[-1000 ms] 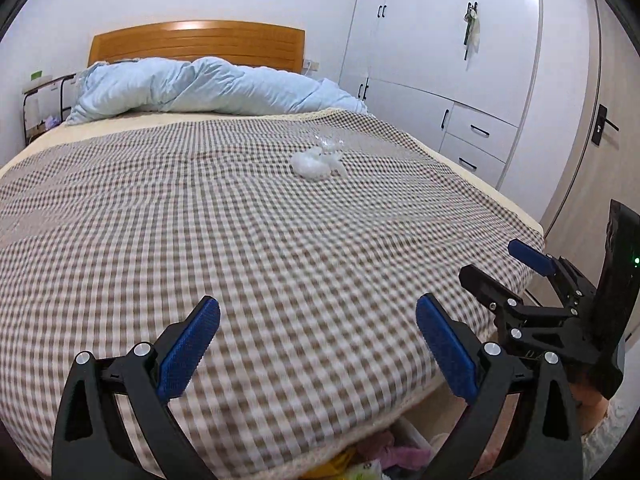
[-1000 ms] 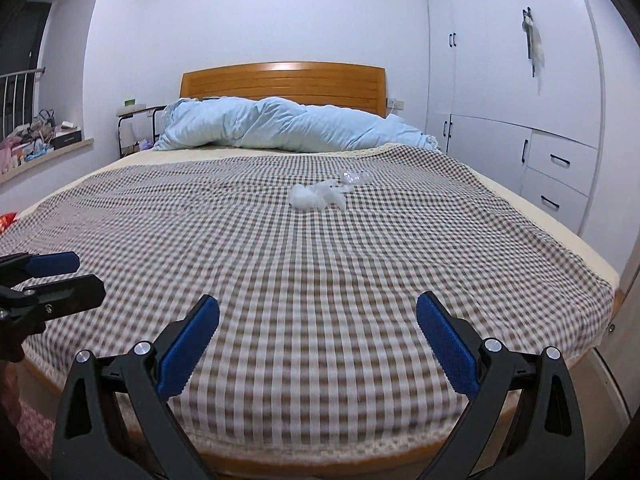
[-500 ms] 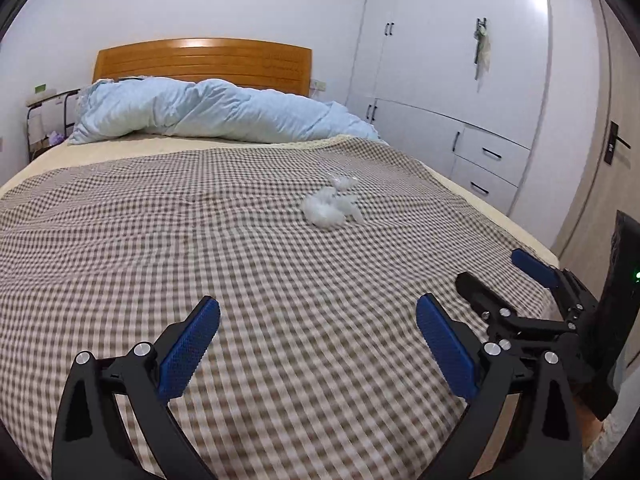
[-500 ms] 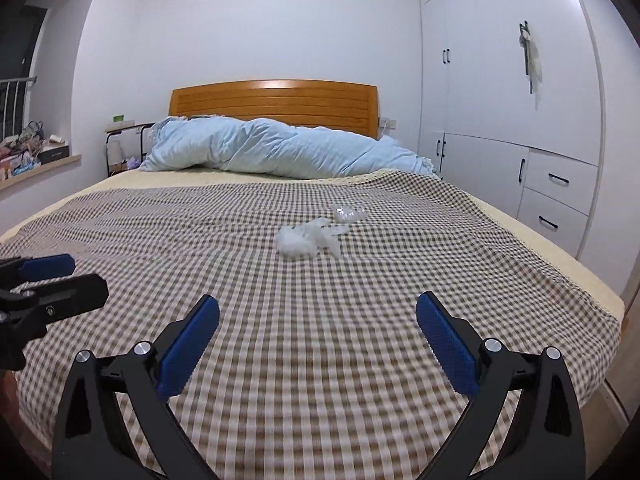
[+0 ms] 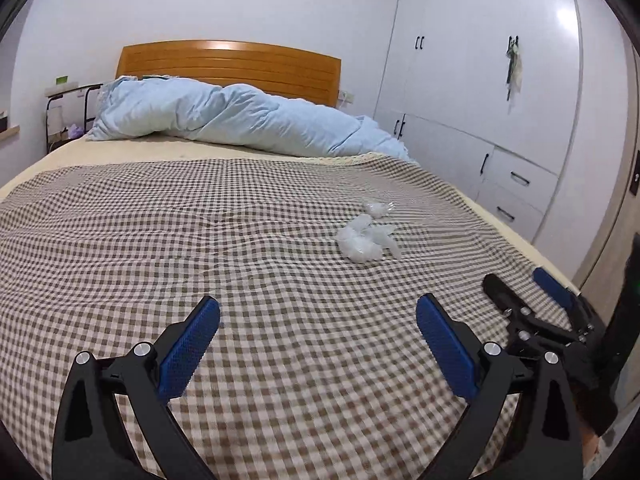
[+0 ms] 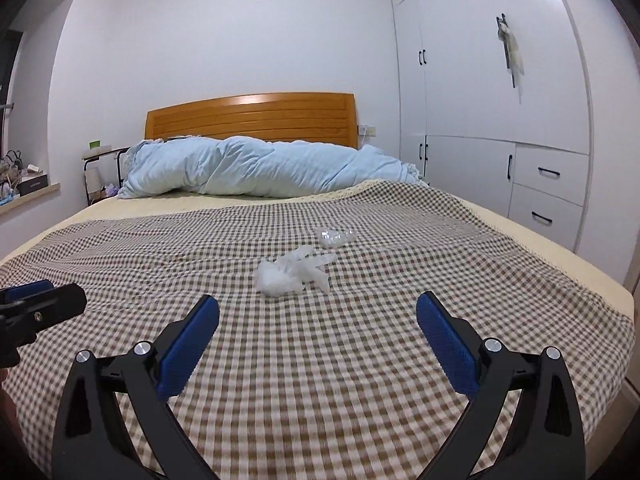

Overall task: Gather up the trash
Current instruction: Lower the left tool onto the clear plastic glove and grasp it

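Observation:
A crumpled white plastic bag [image 5: 366,240] [image 6: 290,272] lies on the checked bedspread [image 5: 200,240] [image 6: 400,320]. Just beyond it sits a smaller piece of clear crinkled plastic [image 5: 377,207] [image 6: 334,237]. My left gripper [image 5: 318,334] hovers open over the spread, with the bag ahead and to its right. My right gripper [image 6: 318,334] is open too, with the bag ahead and slightly left of centre. Neither holds anything. In the left wrist view the right gripper [image 5: 528,286] appears at the right edge; in the right wrist view one finger of the left gripper [image 6: 44,300] shows at the left edge.
A bunched light-blue duvet [image 6: 260,168] lies along the wooden headboard [image 6: 252,120]. White wardrobes with drawers [image 6: 500,120] line the right wall close to the bed. A small bedside rack [image 6: 96,168] and a cluttered window ledge [image 6: 24,188] are at the left.
Both grippers have moved forward over the bed towards the trash, which now looks larger and nearer. The views have tilted up, so the bed's foot edge has left the frame. Both remain open.

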Motion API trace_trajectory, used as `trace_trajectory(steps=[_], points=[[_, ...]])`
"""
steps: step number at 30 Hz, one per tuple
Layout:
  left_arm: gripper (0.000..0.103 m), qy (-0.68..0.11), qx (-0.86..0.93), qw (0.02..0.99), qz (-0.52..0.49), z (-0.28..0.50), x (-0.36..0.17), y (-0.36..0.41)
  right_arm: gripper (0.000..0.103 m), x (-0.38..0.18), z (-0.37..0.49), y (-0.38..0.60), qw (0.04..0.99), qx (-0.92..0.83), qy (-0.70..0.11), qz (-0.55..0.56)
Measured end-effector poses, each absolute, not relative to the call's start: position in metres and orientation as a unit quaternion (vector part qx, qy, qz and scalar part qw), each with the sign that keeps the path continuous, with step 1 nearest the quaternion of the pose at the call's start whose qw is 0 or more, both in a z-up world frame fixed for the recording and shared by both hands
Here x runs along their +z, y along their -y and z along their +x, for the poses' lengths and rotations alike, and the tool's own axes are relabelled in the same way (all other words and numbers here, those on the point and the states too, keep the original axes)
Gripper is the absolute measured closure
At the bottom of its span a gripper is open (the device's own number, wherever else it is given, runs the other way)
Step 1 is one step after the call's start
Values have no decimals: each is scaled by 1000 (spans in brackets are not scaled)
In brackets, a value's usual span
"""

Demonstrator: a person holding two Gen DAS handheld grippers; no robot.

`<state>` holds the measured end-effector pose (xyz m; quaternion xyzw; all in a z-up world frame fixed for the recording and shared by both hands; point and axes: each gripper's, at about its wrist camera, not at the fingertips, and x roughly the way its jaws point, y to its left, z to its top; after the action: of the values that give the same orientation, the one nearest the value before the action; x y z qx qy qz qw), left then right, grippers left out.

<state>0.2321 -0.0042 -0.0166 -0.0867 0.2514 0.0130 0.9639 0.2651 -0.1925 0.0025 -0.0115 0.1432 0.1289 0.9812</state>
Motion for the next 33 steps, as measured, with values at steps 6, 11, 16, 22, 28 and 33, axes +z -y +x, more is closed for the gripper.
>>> trace_trajectory(steps=[6, 11, 16, 22, 28, 33], points=[[8, -243, 14, 964, -104, 240, -13, -3, 8, 13, 274, 199, 988, 114, -100, 4], [8, -256, 20, 962, -91, 263, -20, 0, 8, 13, 296, 202, 990, 99, -101, -8], [8, -278, 16, 958, -67, 291, -32, 10, 8, 9, 331, 205, 987, 100, -126, -18], [8, -314, -19, 948, -43, 345, -40, 36, 8, 11, 360, 225, 992, 53, -116, -11], [8, -361, -30, 932, -6, 418, -56, 68, 8, -7, 385, 258, 993, -14, -121, -9], [8, -395, -17, 918, -22, 464, -70, 79, 8, -10, 398, 283, 990, -25, -137, 31]])
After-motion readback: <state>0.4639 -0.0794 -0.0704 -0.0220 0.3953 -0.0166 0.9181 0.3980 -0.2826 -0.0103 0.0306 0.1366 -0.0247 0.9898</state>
